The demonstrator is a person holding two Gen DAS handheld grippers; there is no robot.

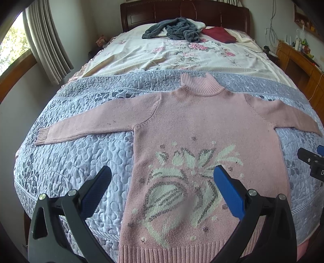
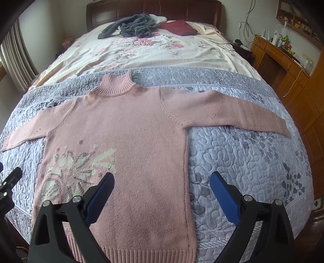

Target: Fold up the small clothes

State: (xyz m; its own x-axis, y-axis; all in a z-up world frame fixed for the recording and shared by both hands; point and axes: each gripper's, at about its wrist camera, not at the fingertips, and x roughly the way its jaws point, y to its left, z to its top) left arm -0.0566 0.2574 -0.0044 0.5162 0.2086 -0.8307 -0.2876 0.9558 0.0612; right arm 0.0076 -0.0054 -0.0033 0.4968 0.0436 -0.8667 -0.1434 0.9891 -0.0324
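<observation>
A pink knit sweater (image 1: 198, 121) (image 2: 129, 125) with a pale flower pattern lies flat on the quilted blue bedspread (image 1: 81, 153) (image 2: 243, 153), collar away from me and both sleeves spread sideways. My left gripper (image 1: 163, 174) hovers open above the sweater's lower left edge, holding nothing. Over the lower right edge hangs my right gripper (image 2: 162, 177), also open and empty. The right gripper's black body shows at the right edge of the left wrist view (image 1: 311, 161).
Further up the bed lies a floral sheet (image 1: 162, 54) with a grey garment heap (image 1: 174, 28) and a folded dark red cloth (image 1: 218, 34) near the wooden headboard (image 1: 182, 14). A wooden desk (image 2: 283, 60) stands to the right, a curtained window (image 1: 40, 40) to the left.
</observation>
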